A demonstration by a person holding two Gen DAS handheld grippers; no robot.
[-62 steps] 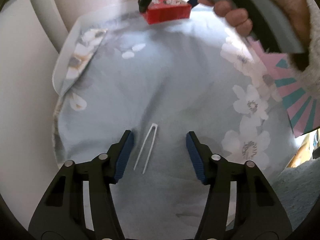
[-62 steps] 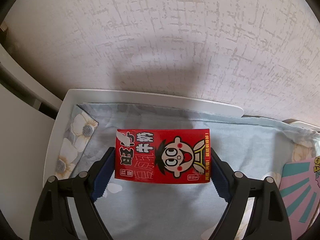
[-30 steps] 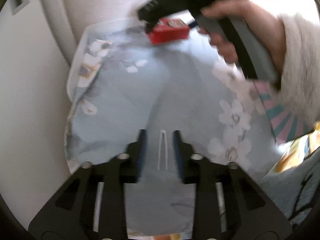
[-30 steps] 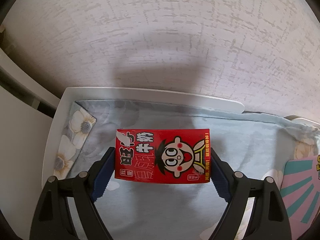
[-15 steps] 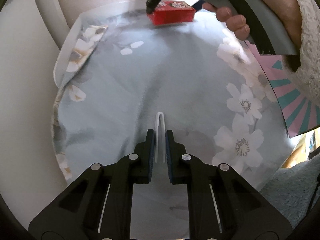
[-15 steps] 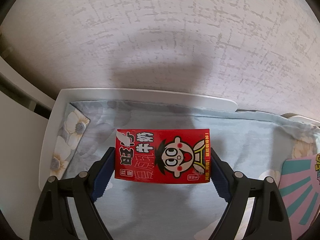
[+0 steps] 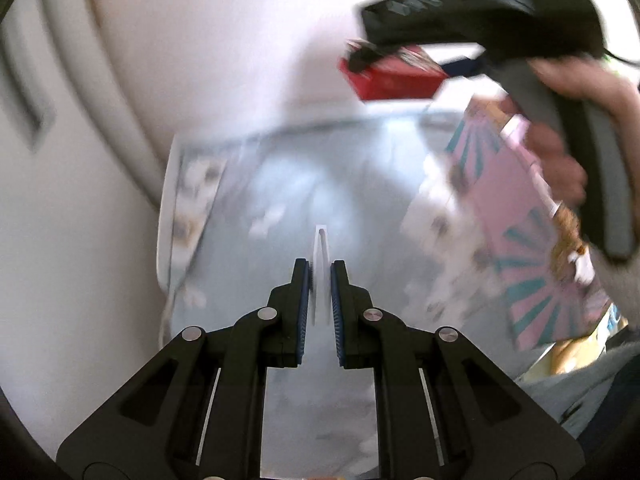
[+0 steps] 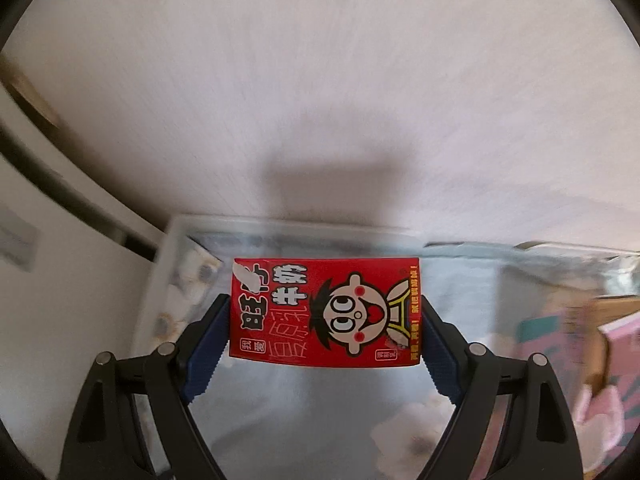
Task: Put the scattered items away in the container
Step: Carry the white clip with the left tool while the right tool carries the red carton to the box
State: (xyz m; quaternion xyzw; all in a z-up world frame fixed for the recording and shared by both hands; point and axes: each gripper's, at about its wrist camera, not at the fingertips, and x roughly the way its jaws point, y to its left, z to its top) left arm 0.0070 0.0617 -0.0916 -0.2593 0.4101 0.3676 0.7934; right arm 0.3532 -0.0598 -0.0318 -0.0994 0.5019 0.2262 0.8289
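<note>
Left claw point(image 7: 320, 276), angled downward, pinches white tweezers point(image 7: 320, 248); at 1 o'clock, a hand point(image 7: 568, 120) holds the right claw point(image 8: 325, 316) clamping a red carton point(image 8: 324, 312).

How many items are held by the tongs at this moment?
2. The white plastic tweezers are pinched in the left tongs. The red milk carton is clamped in the right tongs. More items may lie outside the views.
</note>
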